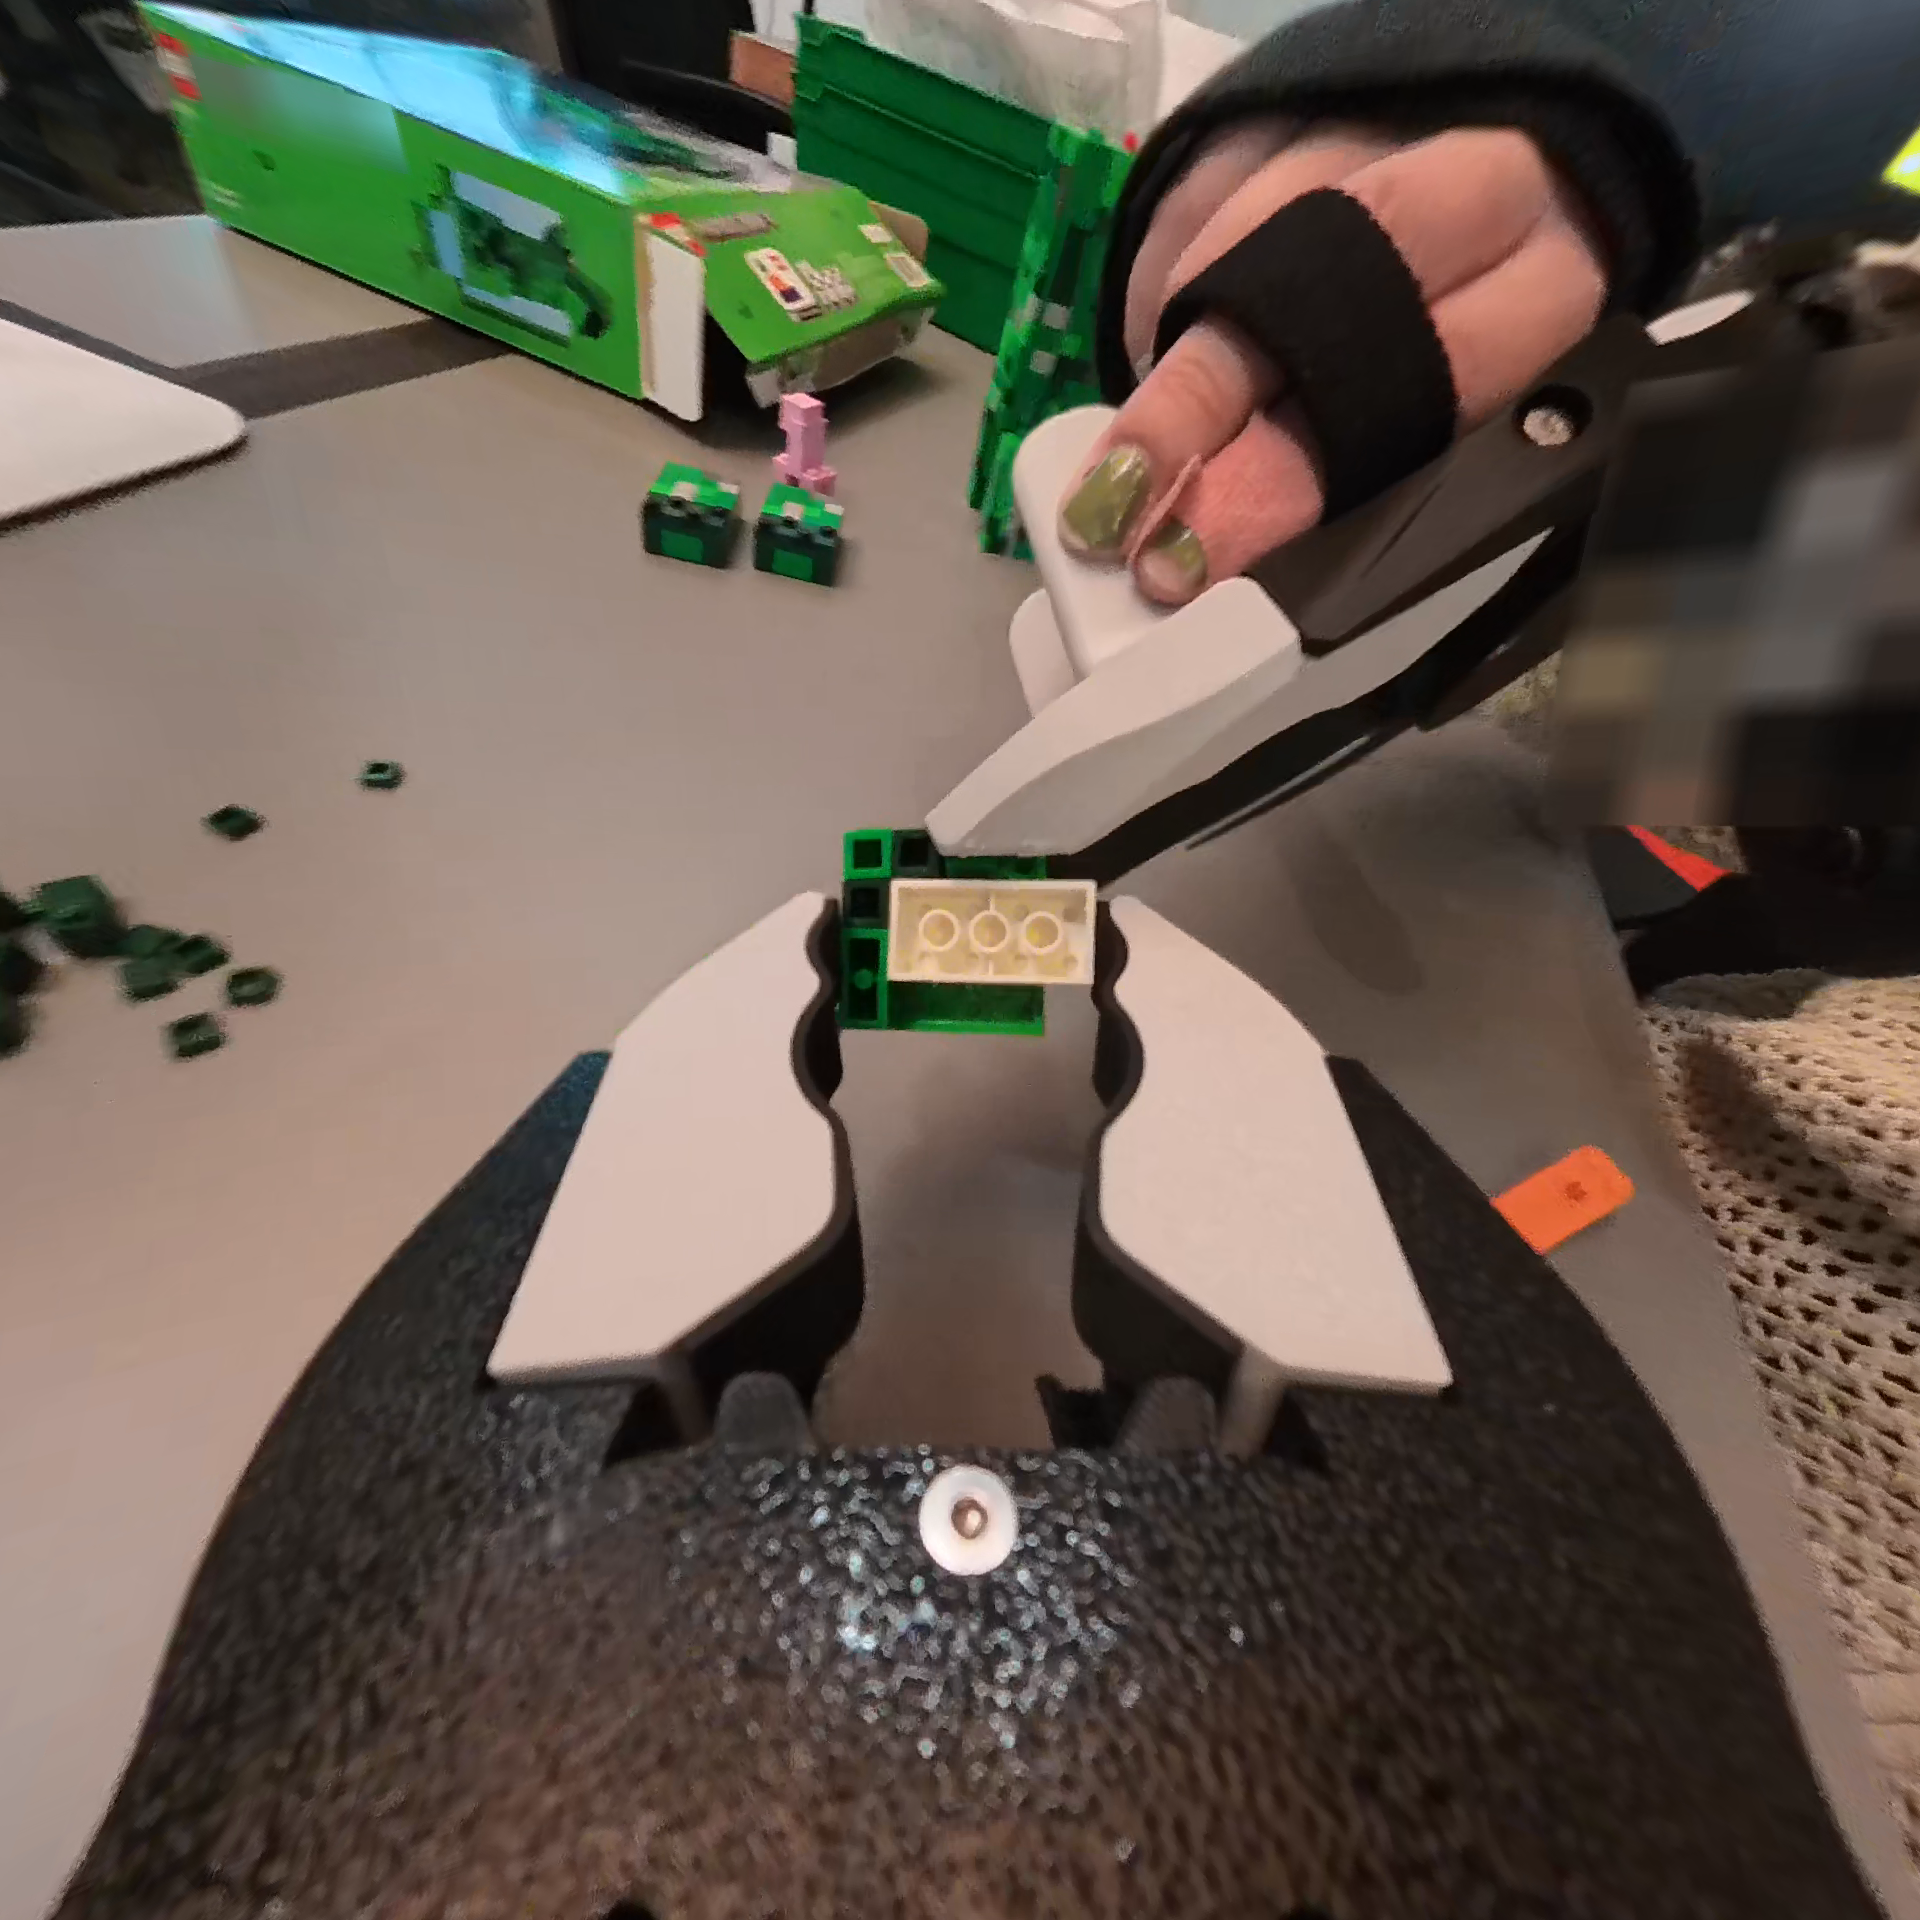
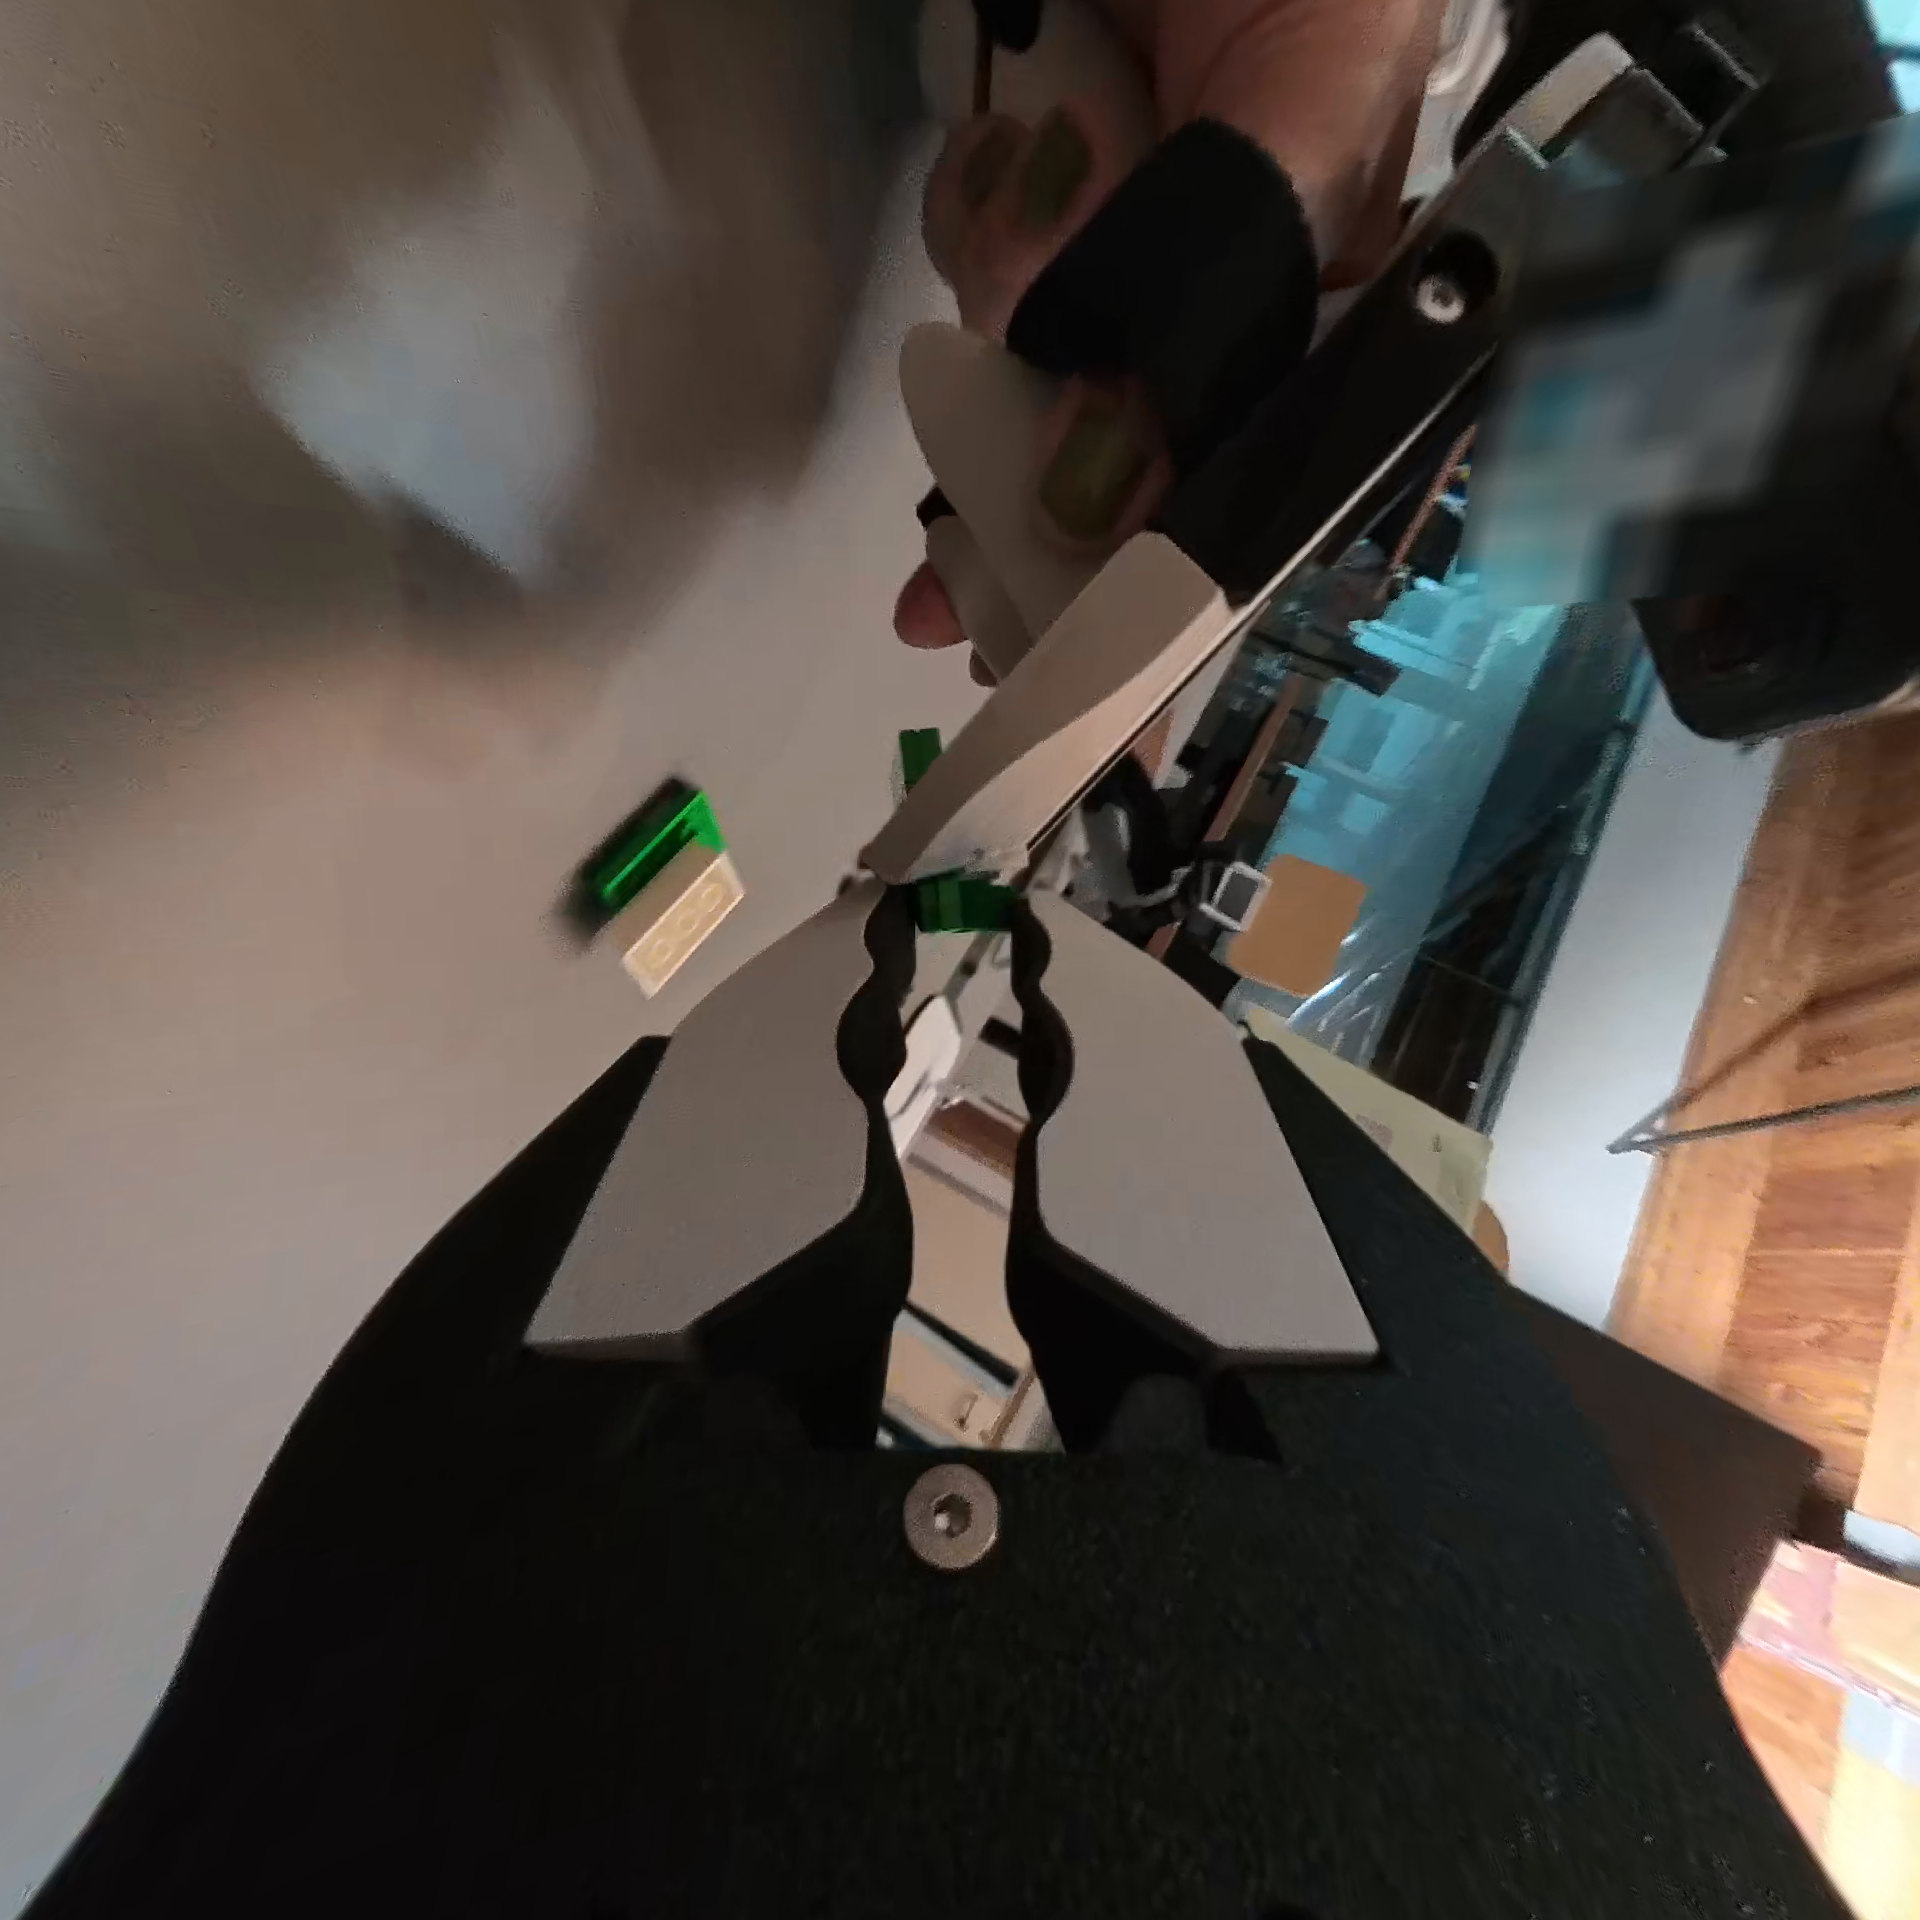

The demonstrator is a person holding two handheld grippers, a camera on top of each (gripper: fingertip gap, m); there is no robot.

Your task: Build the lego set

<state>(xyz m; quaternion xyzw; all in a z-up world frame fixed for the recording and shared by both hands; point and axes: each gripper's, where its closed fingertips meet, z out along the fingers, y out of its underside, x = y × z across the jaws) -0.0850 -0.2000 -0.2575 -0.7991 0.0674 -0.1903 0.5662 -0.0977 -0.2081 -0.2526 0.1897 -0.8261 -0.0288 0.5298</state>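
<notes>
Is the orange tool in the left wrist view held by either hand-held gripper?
No, the orange tool lies flat on the table by itself, off to the side of the left hand-held gripper, touched by nothing.

A cream open-weave knitted cloth (image 1: pixel 1787 1247) drapes at four o'clock. A flat white rounded board (image 1: pixel 94 416) sits at ten o'clock on the grey table (image 1: pixel 520 686).

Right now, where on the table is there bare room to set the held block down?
Bare table between the two small green cubes and the dark green bits, plus the strip just left of the left gripper. Crowded near the box; the right gripper blocks the far side.
</notes>
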